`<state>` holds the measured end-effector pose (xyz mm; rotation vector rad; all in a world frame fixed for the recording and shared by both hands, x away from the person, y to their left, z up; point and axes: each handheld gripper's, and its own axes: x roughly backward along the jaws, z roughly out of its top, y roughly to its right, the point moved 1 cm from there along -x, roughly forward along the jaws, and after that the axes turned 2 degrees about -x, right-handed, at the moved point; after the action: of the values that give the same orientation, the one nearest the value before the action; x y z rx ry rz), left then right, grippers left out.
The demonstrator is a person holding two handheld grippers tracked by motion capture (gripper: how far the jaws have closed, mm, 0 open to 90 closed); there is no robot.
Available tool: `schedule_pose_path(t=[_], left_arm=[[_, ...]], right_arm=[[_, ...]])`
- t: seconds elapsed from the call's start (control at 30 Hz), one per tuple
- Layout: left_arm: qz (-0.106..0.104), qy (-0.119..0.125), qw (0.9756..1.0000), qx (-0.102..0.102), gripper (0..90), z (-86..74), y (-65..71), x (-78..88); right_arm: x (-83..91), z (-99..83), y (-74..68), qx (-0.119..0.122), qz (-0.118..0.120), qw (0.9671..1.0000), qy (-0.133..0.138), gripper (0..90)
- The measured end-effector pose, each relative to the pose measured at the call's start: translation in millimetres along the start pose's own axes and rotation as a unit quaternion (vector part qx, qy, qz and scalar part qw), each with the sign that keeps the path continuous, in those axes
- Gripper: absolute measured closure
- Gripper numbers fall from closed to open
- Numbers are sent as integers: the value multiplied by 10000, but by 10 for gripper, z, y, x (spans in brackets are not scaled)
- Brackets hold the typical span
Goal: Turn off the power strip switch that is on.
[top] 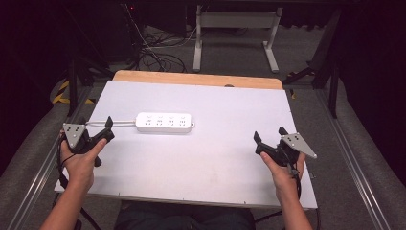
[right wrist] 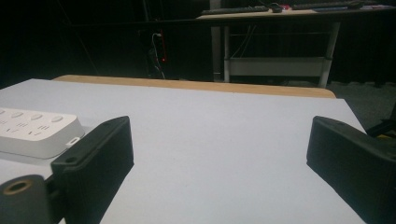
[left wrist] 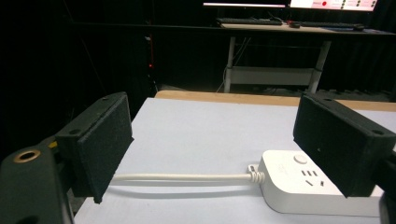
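A white power strip with several sockets lies flat on the white table top, left of centre. Its white cable runs left toward the table's edge. My left gripper is held at the left edge, open, its jaws standing either side of the cable just short of the strip's end. My right gripper is held near the right front of the table, open and holding nothing; the strip's other end lies far to its left.
A wooden strip borders the table's far edge. Beyond it stand a white desk frame and a tangle of cables on the floor. Metal rails run along both sides of the table.
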<state>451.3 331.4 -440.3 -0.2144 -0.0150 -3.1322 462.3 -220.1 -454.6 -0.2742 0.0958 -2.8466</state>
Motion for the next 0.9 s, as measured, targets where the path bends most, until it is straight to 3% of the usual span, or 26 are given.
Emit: schedule_pose_path(t=[0.47,0.73,0.9], left_arm=[[-5,-15,10000,0,167,3,14,-19],[-26,-5,10000,17,301,8,30,-36],[-76,17,10000,-4,453,16,24,-32]], right_arm=[[10,-12,2,36,-5,10000,-51,76],[33,-22,13,41,-35,10000,-62,77],[40,-24,19,32,-50,10000,-66,78]])
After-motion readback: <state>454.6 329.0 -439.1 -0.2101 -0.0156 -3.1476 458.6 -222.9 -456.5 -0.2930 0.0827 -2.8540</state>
